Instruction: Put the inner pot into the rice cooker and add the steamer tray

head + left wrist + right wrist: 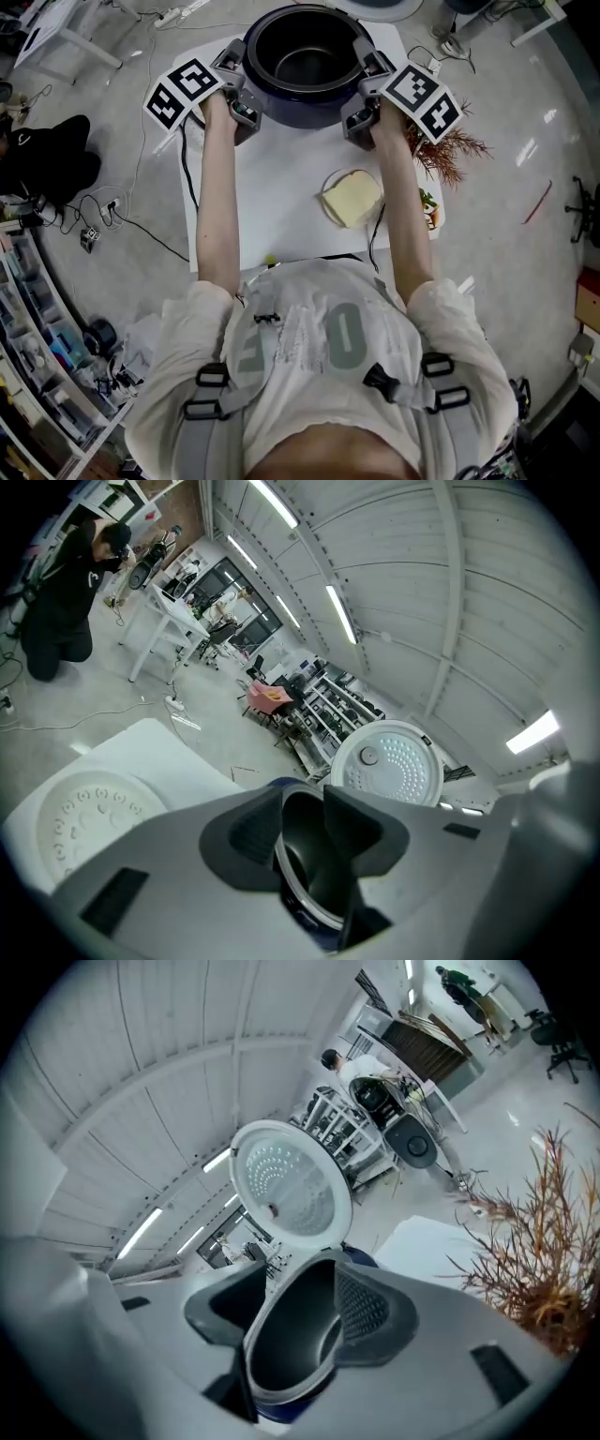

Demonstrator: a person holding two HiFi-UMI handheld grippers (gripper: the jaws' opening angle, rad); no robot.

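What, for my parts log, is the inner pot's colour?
The inner pot is black inside, silvery-rimmed; clearest in right gripper view.

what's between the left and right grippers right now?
The round black inner pot. The head view shows the left gripper and right gripper each shut on opposite sides of its rim.

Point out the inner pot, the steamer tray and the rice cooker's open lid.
inner pot (305, 66), head view, its dark inside floor.
steamer tray (80, 822), left gripper view, its perforated top.
open lid (286, 1185), right gripper view, its perforated underside.
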